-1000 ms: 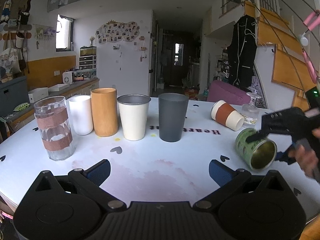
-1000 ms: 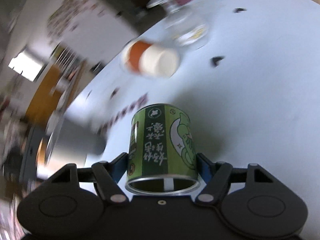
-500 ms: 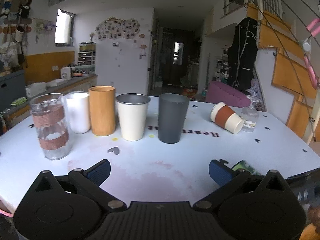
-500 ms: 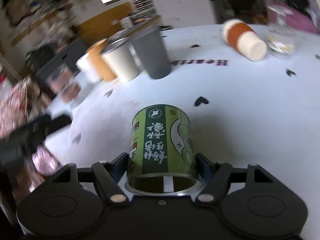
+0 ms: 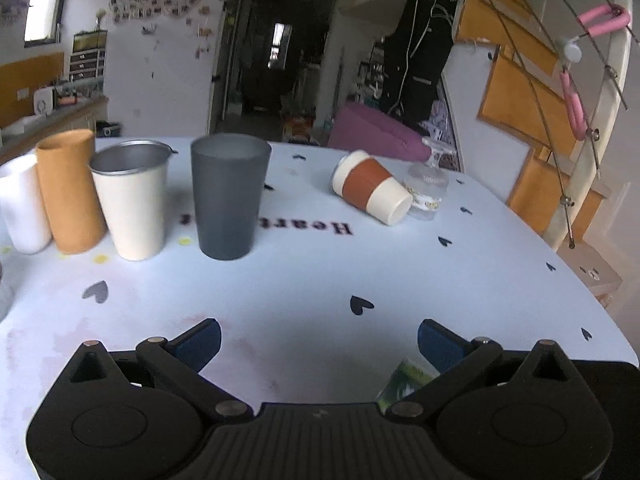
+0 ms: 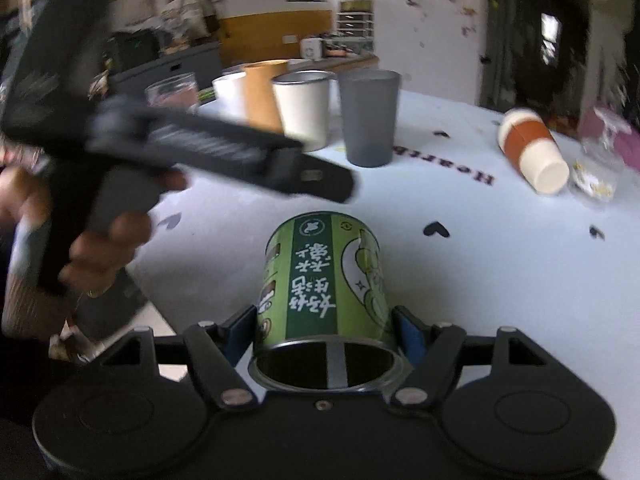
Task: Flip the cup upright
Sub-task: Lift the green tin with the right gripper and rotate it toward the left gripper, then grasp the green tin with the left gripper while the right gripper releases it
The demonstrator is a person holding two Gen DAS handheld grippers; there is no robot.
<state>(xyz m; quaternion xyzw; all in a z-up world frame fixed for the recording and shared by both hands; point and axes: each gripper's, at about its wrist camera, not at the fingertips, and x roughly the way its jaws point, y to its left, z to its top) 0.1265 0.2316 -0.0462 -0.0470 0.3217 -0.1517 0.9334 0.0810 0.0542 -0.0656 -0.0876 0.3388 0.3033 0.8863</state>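
**Green cup held, not yet set upright**

The right hand-held gripper [image 6: 326, 330] is clamped on the green cup [image 6: 322, 296], its open mouth facing the camera, above the near part of the table [image 6: 500, 264]; the turn is judged part done, setting down remains. The left hand-held gripper [image 5: 318, 340] stands wide and empty. An orange-banded cup [image 5: 370, 188] lies on its side. Whether the green cup touches the table cannot be told; the left view shows only a sliver of it; the right view's left side is blurred.
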